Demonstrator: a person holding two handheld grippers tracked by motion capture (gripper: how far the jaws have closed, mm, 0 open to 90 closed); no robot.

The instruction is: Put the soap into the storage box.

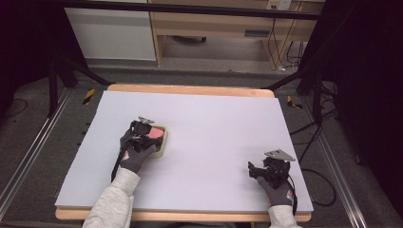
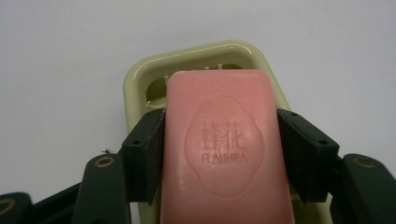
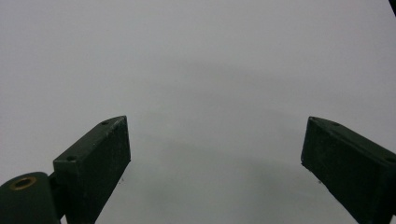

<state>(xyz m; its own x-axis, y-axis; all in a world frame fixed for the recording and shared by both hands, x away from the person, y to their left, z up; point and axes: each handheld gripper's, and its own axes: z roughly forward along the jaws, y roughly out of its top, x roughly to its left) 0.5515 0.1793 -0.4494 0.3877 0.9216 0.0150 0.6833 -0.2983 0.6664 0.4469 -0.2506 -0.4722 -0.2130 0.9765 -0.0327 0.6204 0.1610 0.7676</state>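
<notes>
A pink bar of soap (image 2: 224,144) with a stamped oval emblem lies over a pale green soap dish (image 2: 140,79). My left gripper (image 2: 219,116) is shut on the bar, one black pad pressed against each long side. From above, the soap (image 1: 153,133) and the dish (image 1: 163,142) sit on the left half of the white board, under my left gripper (image 1: 142,130) and its gloved hand. My right gripper (image 1: 259,170) rests near the board's front right corner. Its jaws (image 3: 217,140) stand wide open over bare white surface with nothing between them.
The white board (image 1: 214,118) covers a wooden table whose edge shows at the back and front. Black stand legs (image 1: 62,71) and cables (image 1: 313,137) lie on the grey floor to both sides. A wooden desk (image 1: 214,28) stands beyond.
</notes>
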